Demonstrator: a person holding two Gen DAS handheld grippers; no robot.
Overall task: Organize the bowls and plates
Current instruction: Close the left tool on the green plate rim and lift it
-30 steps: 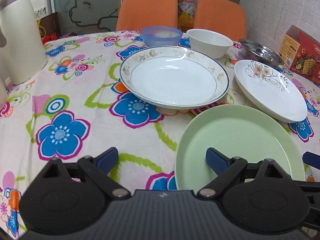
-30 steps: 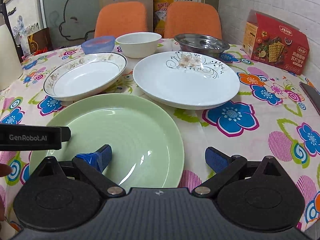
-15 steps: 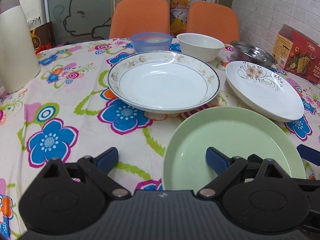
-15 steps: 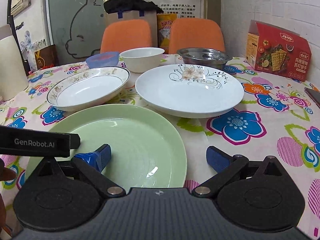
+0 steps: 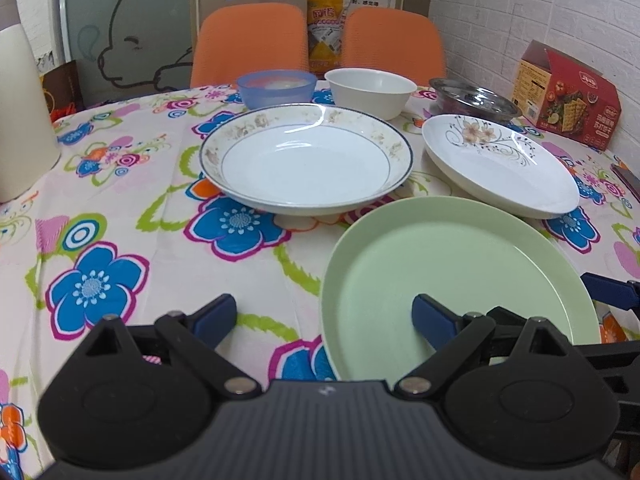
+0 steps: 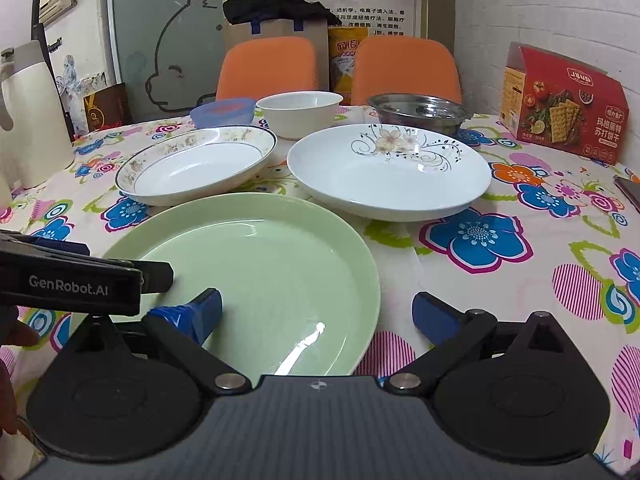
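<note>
A pale green plate lies nearest on the flowered tablecloth. Behind it sit a gold-rimmed deep plate and a white plate with a flower print. Farther back stand a blue bowl, a white bowl and a steel bowl. My left gripper is open, straddling the green plate's left rim. My right gripper is open, straddling its right rim. Neither holds anything.
A cream thermos jug stands at the left edge. A red cracker box sits at the right, with a dark phone near it. Two orange chairs stand behind the table.
Both cameras have tilted up and drawn back slightly, so more of the wall and chairs shows. The dishes have not moved and both grippers stay open.
</note>
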